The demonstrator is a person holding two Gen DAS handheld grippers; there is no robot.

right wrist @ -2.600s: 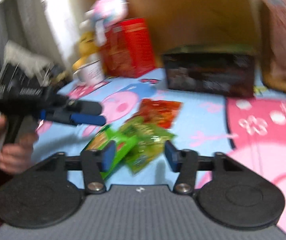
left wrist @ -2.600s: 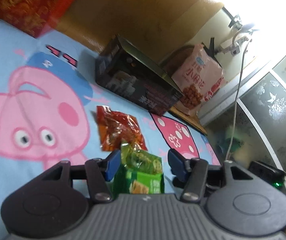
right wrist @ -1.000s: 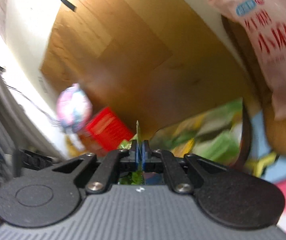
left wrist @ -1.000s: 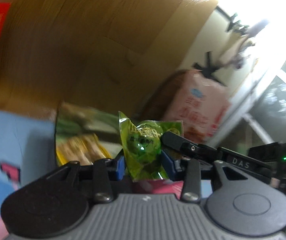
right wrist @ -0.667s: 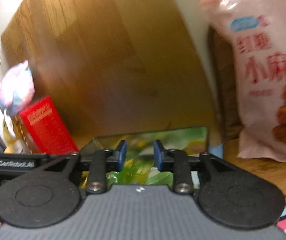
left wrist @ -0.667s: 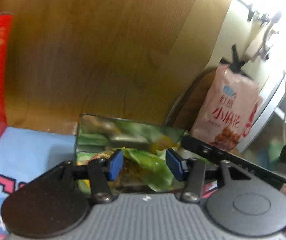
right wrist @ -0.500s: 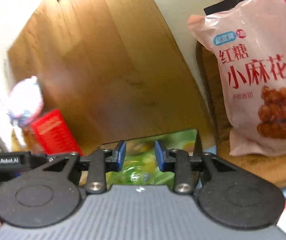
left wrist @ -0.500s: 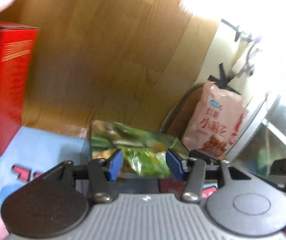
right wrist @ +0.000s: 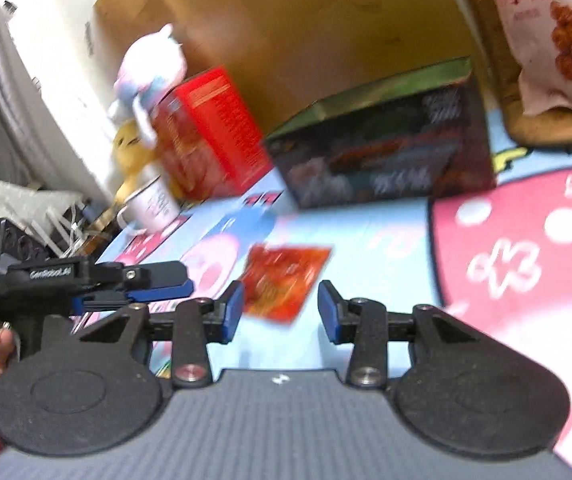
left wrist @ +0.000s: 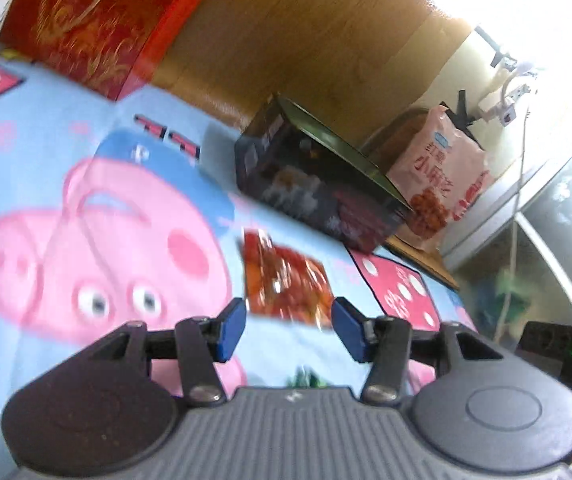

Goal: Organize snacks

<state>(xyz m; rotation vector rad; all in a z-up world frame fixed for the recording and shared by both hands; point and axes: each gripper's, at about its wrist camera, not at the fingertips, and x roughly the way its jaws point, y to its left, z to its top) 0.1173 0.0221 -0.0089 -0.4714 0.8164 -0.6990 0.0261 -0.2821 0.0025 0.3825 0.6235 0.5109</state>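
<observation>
A red snack packet (left wrist: pixel 286 280) lies flat on the cartoon pig blanket (left wrist: pixel 66 184); it also shows in the right wrist view (right wrist: pixel 284 280). My left gripper (left wrist: pixel 287 330) is open and empty, just short of the packet. My right gripper (right wrist: pixel 280 308) is open and empty, also just short of it. The left gripper's body (right wrist: pixel 86 284) shows at the left of the right wrist view. A dark open-top box (left wrist: pixel 317 192) stands behind the packet, and also in the right wrist view (right wrist: pixel 385 152). A bit of green packet (left wrist: pixel 305 380) peeks out under the left gripper.
A red box (right wrist: pixel 206 132) stands at the back left beside a white mug (right wrist: pixel 152 204) and plush toys (right wrist: pixel 150 68). A large pink snack bag (left wrist: pixel 441 176) leans behind the dark box on a wooden stool. A wooden headboard (left wrist: pixel 325 40) backs the bed.
Both grippers let go of green packets over the dark box, then pulled back and down. They now hover open over the blanket near the red packet.
</observation>
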